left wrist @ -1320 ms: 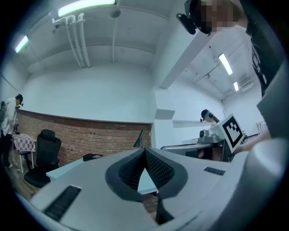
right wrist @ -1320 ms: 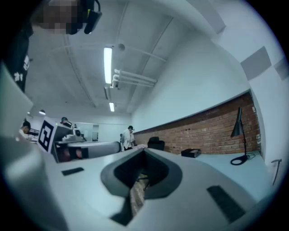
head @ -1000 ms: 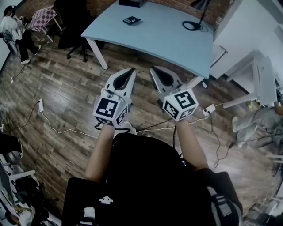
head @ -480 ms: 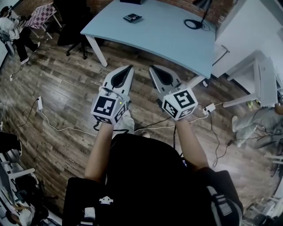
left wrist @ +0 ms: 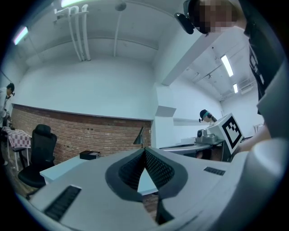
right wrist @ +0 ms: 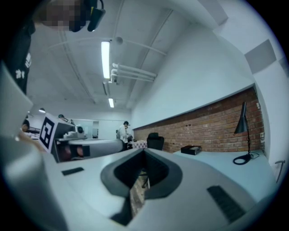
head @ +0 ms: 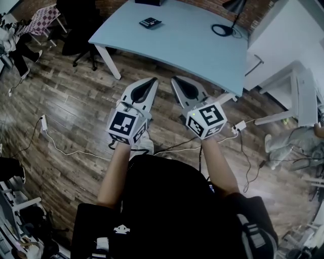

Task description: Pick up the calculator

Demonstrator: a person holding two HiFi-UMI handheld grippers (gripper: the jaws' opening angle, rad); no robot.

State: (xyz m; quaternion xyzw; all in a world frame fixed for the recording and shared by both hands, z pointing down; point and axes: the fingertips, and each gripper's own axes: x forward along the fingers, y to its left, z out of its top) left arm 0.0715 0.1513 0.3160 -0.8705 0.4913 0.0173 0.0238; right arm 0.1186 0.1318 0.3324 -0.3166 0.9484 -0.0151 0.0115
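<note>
The calculator (head: 151,23), small, dark and flat, lies on the far left part of the pale blue table (head: 192,48). My left gripper (head: 152,80) and right gripper (head: 175,79) are held side by side over the wooden floor, short of the table's near edge and pointing at it. Both are shut with nothing between the jaws. In the left gripper view the left gripper (left wrist: 144,150) has its pads meeting at the tip, as does the right gripper (right wrist: 144,151) in the right gripper view. Neither gripper view shows the calculator.
On the table stand a black desk lamp (head: 225,23) at the right and a black box (head: 150,2) at the far edge. White table legs (head: 111,63), a black office chair (head: 81,30) at the left, cables and a power strip (head: 43,121) occupy the floor. White furniture (head: 298,91) stands at the right.
Both grippers have moved slightly forward together, still shut and side by side. The table and floor have shifted a little in the head view.
</note>
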